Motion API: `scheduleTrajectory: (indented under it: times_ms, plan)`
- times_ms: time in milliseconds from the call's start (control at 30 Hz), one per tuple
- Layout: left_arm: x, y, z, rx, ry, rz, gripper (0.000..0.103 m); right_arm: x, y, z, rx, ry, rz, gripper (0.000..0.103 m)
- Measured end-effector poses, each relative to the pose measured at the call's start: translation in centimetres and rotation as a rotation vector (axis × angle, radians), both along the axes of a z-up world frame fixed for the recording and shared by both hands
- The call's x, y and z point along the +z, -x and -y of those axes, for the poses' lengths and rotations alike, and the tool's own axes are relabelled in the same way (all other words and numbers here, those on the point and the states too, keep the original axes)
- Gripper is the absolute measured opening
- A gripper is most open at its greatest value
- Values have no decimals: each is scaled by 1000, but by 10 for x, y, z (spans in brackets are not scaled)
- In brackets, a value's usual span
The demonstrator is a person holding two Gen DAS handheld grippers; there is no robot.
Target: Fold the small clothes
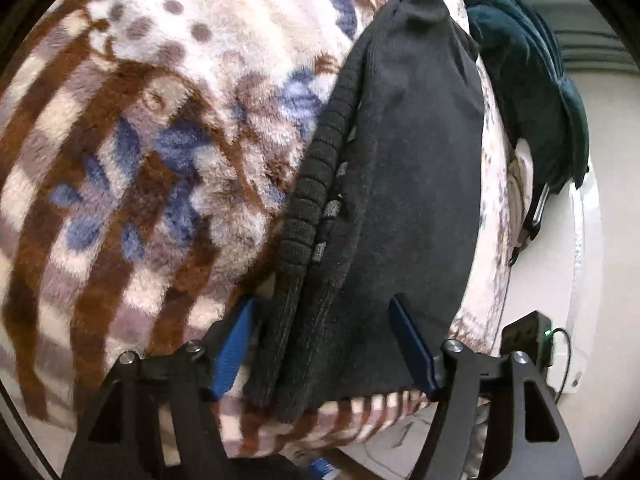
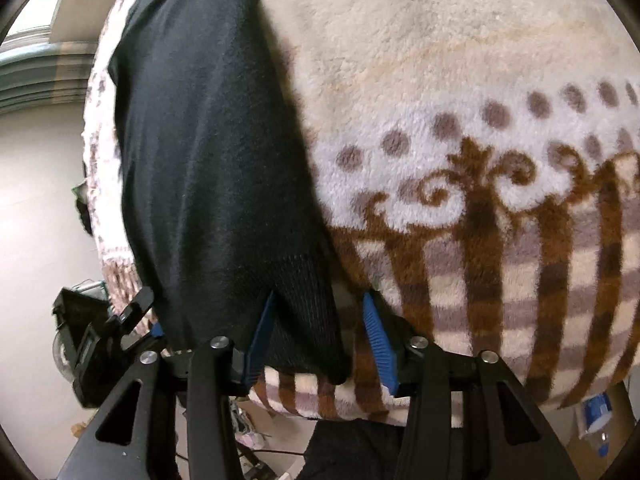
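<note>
The black garment (image 1: 400, 184) lies lengthwise on the blanket (image 1: 140, 140), its near hem at the blanket's near edge.

Left gripper (image 1: 324, 344): fingers apart, straddling the near hem. The ribbed cuff (image 1: 308, 208) sits between them, and the pads do not appear to press the cloth.

Right gripper (image 2: 316, 340): fingers apart around the garment's near right corner (image 2: 304, 320). The left pad touches or lies just beside the knit; clamping cannot be confirmed.

Risks:
- A closing pad may catch blanket pile with the cloth, dragging the blanket during the fold.
- A grip on the top layer alone would separate the layers.
- Unequal grips would skew the fold line.

View differences: only the left view shows the ribbed cuff and a teal cloth (image 1: 532, 92) at the far right. Only the right view shows the left gripper's body (image 2: 104, 332) from outside, at the near left.
</note>
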State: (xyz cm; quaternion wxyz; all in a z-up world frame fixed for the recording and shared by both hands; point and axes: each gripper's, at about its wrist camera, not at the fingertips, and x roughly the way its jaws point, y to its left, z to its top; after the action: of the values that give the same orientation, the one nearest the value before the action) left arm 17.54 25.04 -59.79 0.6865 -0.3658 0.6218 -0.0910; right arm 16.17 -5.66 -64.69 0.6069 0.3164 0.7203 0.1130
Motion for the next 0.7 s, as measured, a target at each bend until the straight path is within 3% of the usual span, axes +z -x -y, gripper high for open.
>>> scheduleTrajectory:
  times_ms: [167,200,233,267,300,400,433,700]
  plan:
    - [4,-9,10,-71,-93,-5,64,-5,1,6,2,-126,10,57]
    - [8,-8,16,-105,-135,6,58,-6,2,3,5,-147,15,57]
    - [12,-7,17,-118,-160,27,33,-6,3,0,20,-155,17,56]
    - [16,-5,18,-133,-190,39,20,-5,3,-1,34,-144,22,54]
    - [18,-2,17,-145,-204,39,10,-4,4,-1,33,-128,29,43]
    - [32,3,14,-145,-217,62,8,0,12,7,3,-105,25,15]
    - [38,4,14,-153,-223,76,7,1,15,10,-15,-117,27,12]
    - [97,-2,15,-111,-180,174,7,42,23,21,-79,-185,85,10]
